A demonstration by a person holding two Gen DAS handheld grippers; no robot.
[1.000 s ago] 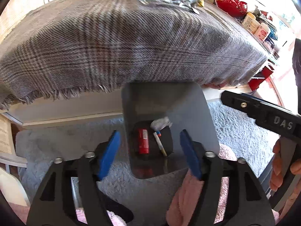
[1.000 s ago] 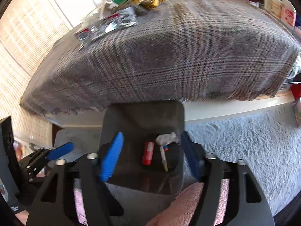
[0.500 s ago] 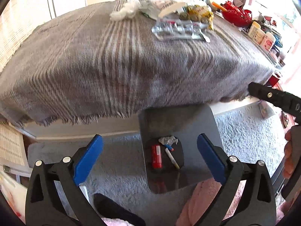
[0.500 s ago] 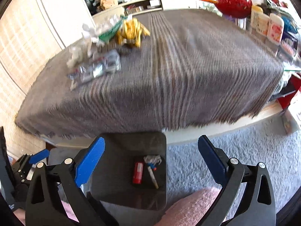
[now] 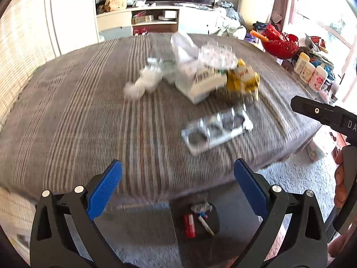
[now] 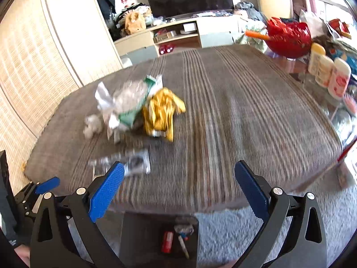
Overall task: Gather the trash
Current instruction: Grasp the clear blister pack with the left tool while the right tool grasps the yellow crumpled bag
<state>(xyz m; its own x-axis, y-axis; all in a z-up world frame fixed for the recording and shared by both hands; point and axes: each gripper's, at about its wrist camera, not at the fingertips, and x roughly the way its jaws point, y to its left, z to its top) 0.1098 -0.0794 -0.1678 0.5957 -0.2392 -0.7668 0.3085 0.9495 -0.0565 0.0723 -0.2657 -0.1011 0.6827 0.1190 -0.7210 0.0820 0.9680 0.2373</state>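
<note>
Clear plastic tray [image 5: 215, 131] is seen nearest the table's front edge, long axis seemingly crosswise, ahead-right of the empty, wide-apart left gripper [image 5: 176, 187]; right gripper [image 6: 178, 187] likewise spread.

Trash pile [image 5: 200, 76] motion-blurred, perhaps wrappers, bin [image 6: 142, 241] partly hidden under the table edge [image 6: 178, 207]
</note>
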